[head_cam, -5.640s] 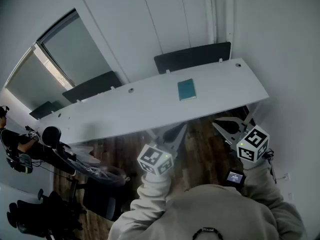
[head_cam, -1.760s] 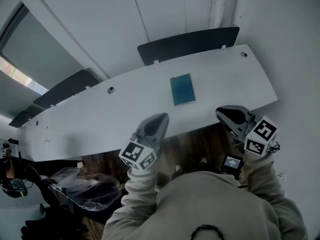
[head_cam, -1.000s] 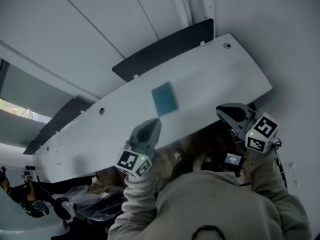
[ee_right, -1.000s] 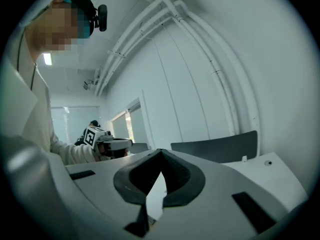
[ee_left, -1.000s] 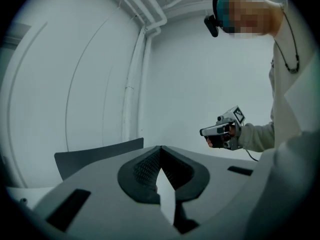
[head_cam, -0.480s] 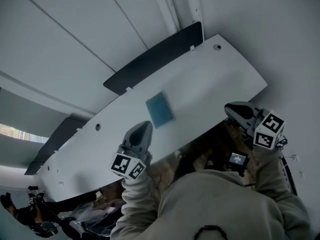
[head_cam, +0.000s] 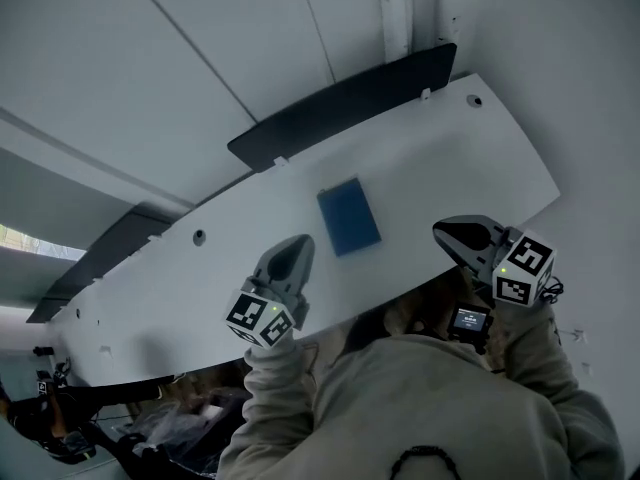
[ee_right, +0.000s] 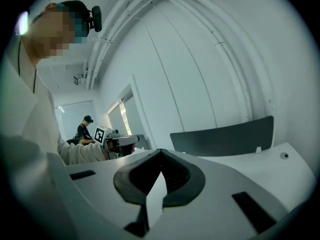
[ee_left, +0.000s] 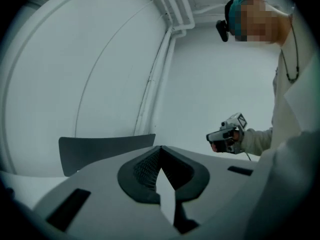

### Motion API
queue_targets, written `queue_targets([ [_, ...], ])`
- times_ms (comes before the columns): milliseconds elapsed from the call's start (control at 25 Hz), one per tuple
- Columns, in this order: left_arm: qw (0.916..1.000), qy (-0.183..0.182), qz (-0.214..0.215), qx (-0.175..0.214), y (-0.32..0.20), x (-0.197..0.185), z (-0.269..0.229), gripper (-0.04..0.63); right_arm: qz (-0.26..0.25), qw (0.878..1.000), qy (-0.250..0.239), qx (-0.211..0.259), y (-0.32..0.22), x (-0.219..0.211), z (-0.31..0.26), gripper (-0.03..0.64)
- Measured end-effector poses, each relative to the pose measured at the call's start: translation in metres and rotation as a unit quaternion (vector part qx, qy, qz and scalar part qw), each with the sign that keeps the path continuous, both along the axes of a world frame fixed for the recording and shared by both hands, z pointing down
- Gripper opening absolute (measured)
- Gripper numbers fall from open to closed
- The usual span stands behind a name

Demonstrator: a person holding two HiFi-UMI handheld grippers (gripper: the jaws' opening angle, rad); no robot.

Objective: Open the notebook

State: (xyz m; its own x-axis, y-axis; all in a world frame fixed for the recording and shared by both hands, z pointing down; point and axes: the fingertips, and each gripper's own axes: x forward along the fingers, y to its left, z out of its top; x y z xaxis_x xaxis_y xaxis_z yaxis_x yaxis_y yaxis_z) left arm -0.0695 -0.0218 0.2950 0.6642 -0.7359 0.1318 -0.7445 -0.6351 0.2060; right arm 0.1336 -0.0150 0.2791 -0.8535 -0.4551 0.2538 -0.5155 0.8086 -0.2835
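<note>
Presently: left gripper (head_cam: 296, 242), right gripper (head_cam: 447, 232) closed, empty. Notebook (head_cam: 349, 216) ahead between them: likely light, pliable; lift cover's free edge.

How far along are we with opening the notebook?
Nothing done yet: the notebook lies closed on the table. In hand: the left gripper and right gripper hang short of it near the table's front edge, both shut and empty. To do: reach it, catch the cover, lift it open.

Blue notebook (head_cam: 349, 216), white table (head_cam: 470, 158), black divider (head_cam: 340, 118)
</note>
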Motion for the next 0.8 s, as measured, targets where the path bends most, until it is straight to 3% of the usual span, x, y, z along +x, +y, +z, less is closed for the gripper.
queue_targets([
  [120, 0.9993, -0.002, 0.038, 0.005, -0.010, -0.023, 0.010, 0.000, -0.018, 1.000, 0.022, 0.013, -0.031, -0.050, -0.007, 0.021],
  [360, 0.9995, 0.013, 0.014, -0.024, -0.048, -0.083, 0.030, 0.000, -0.013, 1.000, 0.016, 0.005, -0.089, -0.119, -0.014, 0.021],
  [480, 0.9994, 0.002, 0.023, -0.027, -0.049, -0.085, 0.039, 0.000, -0.011, 1.000, 0.023, -0.005, -0.095, -0.134, -0.006, 0.021],
  [640, 0.9983, 0.030, 0.036, -0.033, -0.053, -0.085, 0.041, 0.000, -0.016, 0.999, 0.038, -0.030, -0.104, -0.145, 0.009, 0.021],
  [800, 0.9975, 0.056, 0.014, -0.043, -0.070, -0.092, 0.045, 0.000, -0.026, 0.997, 0.049, -0.052, -0.120, -0.144, 0.025, 0.021],
])
